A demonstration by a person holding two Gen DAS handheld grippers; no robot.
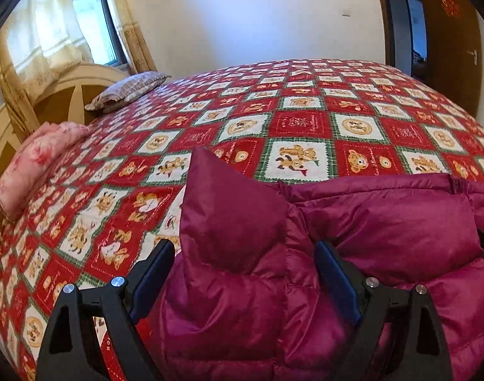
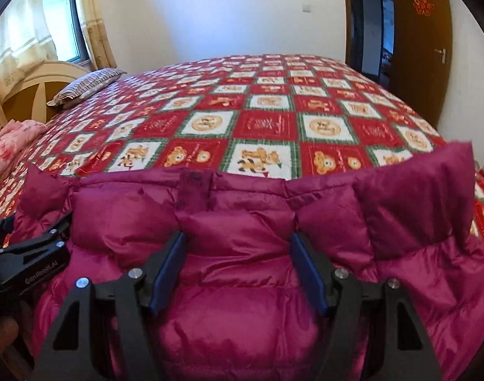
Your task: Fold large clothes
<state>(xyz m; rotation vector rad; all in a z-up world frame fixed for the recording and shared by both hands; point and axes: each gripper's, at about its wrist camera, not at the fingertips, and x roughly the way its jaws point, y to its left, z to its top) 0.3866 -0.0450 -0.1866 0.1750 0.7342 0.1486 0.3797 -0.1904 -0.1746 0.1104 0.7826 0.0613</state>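
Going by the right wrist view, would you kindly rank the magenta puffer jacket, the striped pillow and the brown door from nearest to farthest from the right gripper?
1. Magenta puffer jacket, directly under the right gripper.
2. Striped pillow, far left by the headboard.
3. Brown door, far right, beyond the bed.

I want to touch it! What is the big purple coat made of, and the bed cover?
The puffer jacket looks like shiny nylon or polyester: glossy, with stitched puffy sections. The teddy-bear bedspread looks like matte printed cotton, possibly quilted.
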